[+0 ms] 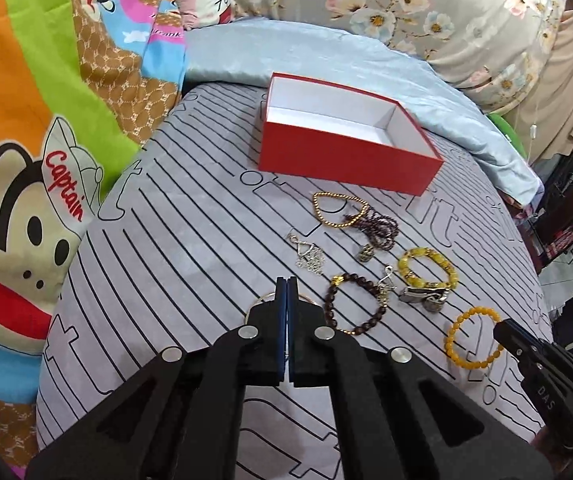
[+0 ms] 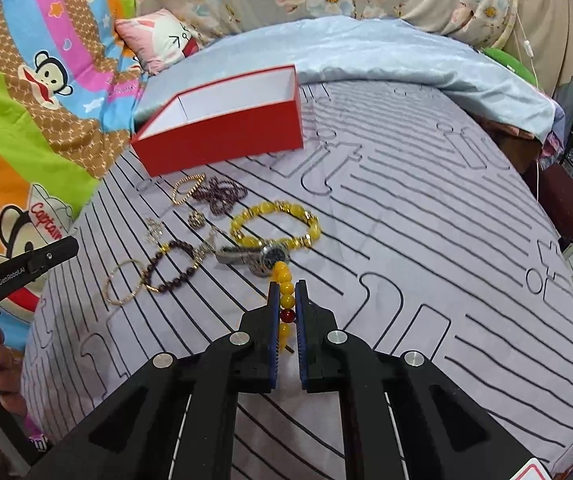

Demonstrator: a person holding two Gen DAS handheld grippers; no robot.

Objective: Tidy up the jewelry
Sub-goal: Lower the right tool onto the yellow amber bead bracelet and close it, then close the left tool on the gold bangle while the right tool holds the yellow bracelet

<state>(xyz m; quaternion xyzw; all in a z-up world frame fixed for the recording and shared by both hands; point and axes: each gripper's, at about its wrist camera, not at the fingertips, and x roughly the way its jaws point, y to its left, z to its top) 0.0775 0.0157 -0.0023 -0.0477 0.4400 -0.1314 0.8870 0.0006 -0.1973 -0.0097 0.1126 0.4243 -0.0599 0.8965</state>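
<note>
Grey striped bedsheet [image 1: 190, 216] lies before floral bedding [image 1: 438, 12].

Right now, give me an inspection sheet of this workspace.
Surface: striped sheet, smooth.
Job's things: red box, open, no jewelry seen inside. In front of it lie the gold bracelet, dark strand, silver chain, brown bracelet, yellow bracelet, watch and bangle.
Clutter: nothing seen.
Grippers: left gripper shut, bangle just past its tips, hold unclear; right gripper shut on amber bracelet.
Cables: white cord hanging at far right, off the sheet.
Surroundings: cartoon quilt on the left; blue blanket and floral bedding behind the box.
</note>
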